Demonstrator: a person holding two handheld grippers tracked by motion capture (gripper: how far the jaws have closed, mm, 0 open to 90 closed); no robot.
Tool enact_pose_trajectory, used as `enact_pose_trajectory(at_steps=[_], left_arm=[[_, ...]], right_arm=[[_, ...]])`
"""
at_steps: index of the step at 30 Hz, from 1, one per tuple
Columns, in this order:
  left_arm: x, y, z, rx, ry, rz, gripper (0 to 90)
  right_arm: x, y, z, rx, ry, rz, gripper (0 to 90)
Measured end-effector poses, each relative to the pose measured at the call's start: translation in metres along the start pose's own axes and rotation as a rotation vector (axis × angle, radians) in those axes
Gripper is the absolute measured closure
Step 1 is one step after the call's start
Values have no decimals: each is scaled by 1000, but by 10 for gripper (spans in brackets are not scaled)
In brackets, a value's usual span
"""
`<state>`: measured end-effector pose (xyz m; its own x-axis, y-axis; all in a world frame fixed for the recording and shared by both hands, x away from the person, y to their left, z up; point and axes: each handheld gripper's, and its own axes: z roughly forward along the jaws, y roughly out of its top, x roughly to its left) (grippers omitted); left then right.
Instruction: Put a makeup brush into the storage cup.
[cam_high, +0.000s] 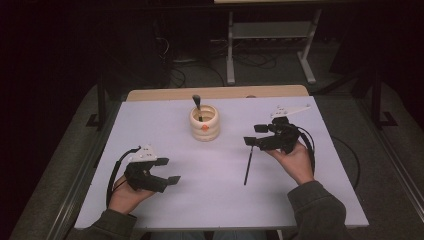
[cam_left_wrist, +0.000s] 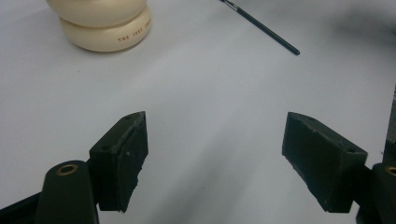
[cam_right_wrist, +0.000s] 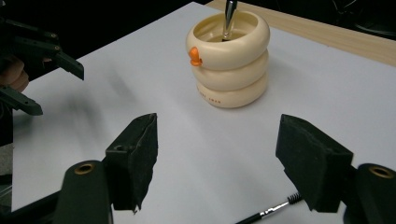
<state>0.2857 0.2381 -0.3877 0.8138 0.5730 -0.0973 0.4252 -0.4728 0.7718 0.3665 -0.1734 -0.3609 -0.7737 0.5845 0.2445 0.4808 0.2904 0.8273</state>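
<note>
The thin brush (cam_high: 247, 166) lay on the table (cam_high: 210, 195) just beneath the empty, wide-open right gripper (cam_high: 256, 141), pointing back toward the person, far from the open left gripper (cam_high: 169, 171).

white table top (cam_high: 165, 200) over a wood edge (cam_high: 150, 94), dim room, dark back wall, grey metal frame legs (cam_high: 231, 55) behind, cables on grey floor (cam_high: 50, 165)
</note>
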Motion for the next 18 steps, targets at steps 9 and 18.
enact_pose_trajectory(at_steps=[9, 18], left_arm=[[0, 0, 1, 7, 1, 3, 223], [-4, 2, 7, 20, -11, 14, 222]], right_arm=[[8, -14, -7, 14, -21, -22, 283], [11, -41, -18, 8, -47, -4, 279]])
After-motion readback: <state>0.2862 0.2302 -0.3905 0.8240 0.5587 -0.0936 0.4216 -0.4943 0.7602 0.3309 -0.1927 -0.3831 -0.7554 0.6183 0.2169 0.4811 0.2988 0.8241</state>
